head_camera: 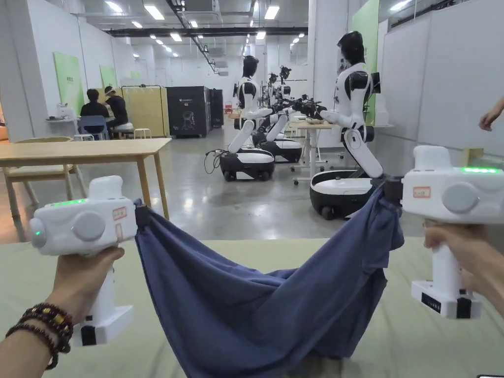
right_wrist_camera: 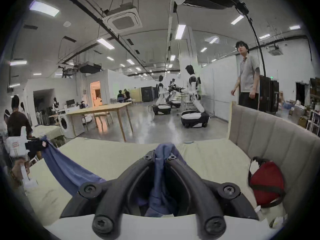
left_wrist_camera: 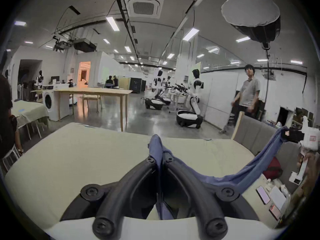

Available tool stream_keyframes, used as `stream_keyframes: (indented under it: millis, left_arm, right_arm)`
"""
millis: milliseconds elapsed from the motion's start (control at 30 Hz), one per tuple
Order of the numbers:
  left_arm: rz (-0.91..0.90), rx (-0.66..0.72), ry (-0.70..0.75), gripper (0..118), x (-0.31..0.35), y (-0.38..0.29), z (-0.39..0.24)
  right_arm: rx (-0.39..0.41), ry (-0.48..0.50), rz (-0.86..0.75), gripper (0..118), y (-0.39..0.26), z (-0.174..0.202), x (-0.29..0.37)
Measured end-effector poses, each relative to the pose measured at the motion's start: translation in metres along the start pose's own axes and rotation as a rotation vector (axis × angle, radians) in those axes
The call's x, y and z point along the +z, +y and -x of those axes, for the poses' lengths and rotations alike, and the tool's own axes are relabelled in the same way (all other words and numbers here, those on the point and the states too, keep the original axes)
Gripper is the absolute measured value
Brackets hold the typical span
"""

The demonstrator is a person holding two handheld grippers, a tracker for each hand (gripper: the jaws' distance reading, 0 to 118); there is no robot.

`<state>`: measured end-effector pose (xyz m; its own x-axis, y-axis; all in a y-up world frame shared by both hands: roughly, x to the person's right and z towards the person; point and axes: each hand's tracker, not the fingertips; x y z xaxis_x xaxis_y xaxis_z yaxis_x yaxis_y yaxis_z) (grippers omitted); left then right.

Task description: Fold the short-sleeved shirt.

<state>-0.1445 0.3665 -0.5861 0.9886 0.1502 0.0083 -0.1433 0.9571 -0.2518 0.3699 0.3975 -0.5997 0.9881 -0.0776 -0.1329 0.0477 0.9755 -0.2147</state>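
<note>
A blue short-sleeved shirt [head_camera: 256, 315] hangs in a sagging arc between my two grippers, its lower part resting on the pale green bed surface [head_camera: 433, 344]. My left gripper [head_camera: 141, 216] is shut on one bunched edge of the shirt [left_wrist_camera: 156, 148], held up at the left. My right gripper [head_camera: 391, 189] is shut on the other edge [right_wrist_camera: 163, 152], held higher at the right. In the left gripper view the right gripper [left_wrist_camera: 292, 134] shows far right with cloth in it. The left gripper [right_wrist_camera: 34, 145] shows at the left of the right gripper view.
A beige padded headboard [right_wrist_camera: 270, 133] stands along the bed's right side, with a red bag [right_wrist_camera: 265, 185] against it. Phones [left_wrist_camera: 263, 194] lie on the bed's right. A person [right_wrist_camera: 247, 81] stands beyond the headboard. A wooden table [head_camera: 83, 150] and wheeled humanoid robots [head_camera: 352, 128] stand behind.
</note>
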Motion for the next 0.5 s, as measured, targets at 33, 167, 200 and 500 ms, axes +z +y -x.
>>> stream_keyframes:
  millis: [33,167,200,500]
  left_arm:
    - [0.009,0.024,-0.048,1,0.014,-0.009,0.004]
    - [-0.017,-0.040,-0.098,1,0.077,-0.054,0.018]
    - [-0.021,-0.068,-0.108,1,0.100,-0.068,0.022]
    - [0.243,-0.008,-0.122,1,0.241,-0.218,0.064]
  right_arm:
    - [0.007,0.020,-0.003,10,-0.011,-0.002,0.015]
    - [0.097,0.079,0.023,10,-0.056,-0.011,0.085]
    - [0.103,0.092,0.031,10,-0.069,-0.016,0.107]
    - [0.165,0.165,0.315,10,-0.205,-0.041,0.260]
